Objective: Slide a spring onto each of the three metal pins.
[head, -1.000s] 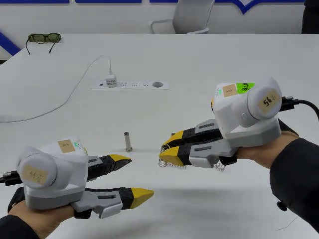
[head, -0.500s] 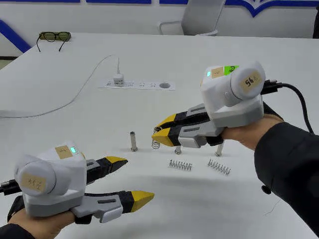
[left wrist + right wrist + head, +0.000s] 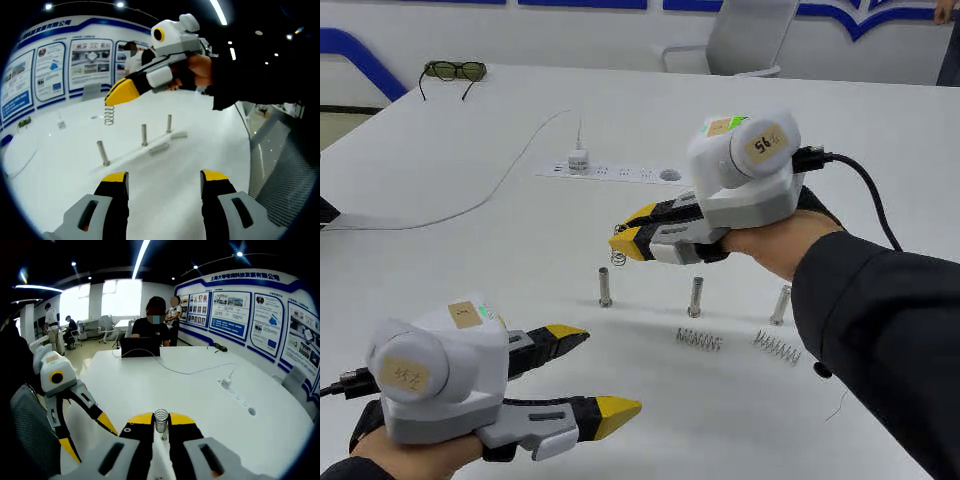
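- Currently, the left gripper [image 3: 610,370] hovers low at the near left, jaws apart and empty, probably kept clear of the work.
- The right gripper [image 3: 618,240] is clamped on 1 spring [image 3: 618,259], which hangs upright just above the leftmost pin [image 3: 606,287], apparently to line its bore up with the shaft.
- The middle pin [image 3: 696,297] and right pin [image 3: 781,304] stand bare; 2 loose springs [image 3: 699,339] lie flat just in front, within easy reach.

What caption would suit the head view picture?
Right gripper, shut on a spring, hovers near the leftmost of three upright pins; two springs lie on the table; left gripper open.
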A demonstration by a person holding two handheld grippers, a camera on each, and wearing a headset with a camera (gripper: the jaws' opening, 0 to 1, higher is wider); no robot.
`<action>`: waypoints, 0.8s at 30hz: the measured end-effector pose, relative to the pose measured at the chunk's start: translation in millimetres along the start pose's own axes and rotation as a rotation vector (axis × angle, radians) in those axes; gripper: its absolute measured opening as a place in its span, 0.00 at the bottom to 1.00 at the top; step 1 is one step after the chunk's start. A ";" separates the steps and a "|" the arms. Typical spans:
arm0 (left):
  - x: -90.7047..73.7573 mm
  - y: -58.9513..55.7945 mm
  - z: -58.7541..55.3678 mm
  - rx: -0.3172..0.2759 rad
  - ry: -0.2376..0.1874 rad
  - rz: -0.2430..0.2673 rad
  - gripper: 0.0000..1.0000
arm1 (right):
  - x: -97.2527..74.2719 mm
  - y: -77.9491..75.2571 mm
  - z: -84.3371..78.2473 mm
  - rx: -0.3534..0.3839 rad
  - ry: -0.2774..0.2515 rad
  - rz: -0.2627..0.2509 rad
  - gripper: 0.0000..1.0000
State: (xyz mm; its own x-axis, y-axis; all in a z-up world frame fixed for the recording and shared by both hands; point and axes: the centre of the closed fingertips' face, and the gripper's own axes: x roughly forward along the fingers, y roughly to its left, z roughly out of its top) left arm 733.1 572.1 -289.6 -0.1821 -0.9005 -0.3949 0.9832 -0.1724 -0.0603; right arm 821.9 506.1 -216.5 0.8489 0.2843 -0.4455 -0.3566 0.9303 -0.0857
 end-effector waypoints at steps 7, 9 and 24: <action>-0.9 -3.1 -5.6 -0.008 0.012 -0.004 0.58 | 19.3 -5.7 -6.8 0.021 0.021 -0.014 0.12; -1.3 -2.9 -7.3 -0.010 0.015 -0.003 0.58 | 24.2 -4.8 -10.4 0.029 0.032 -0.008 0.12; -4.8 0.6 -11.7 -0.025 0.024 0.006 0.57 | 36.2 -9.6 -23.8 0.052 0.064 -0.020 0.12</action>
State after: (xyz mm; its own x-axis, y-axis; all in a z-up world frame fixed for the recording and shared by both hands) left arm 734.8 581.0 -298.4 -0.1761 -0.8918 -0.4168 0.9843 -0.1565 -0.0810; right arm 846.7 501.9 -253.0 0.8286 0.2515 -0.5001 -0.3175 0.9469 -0.0499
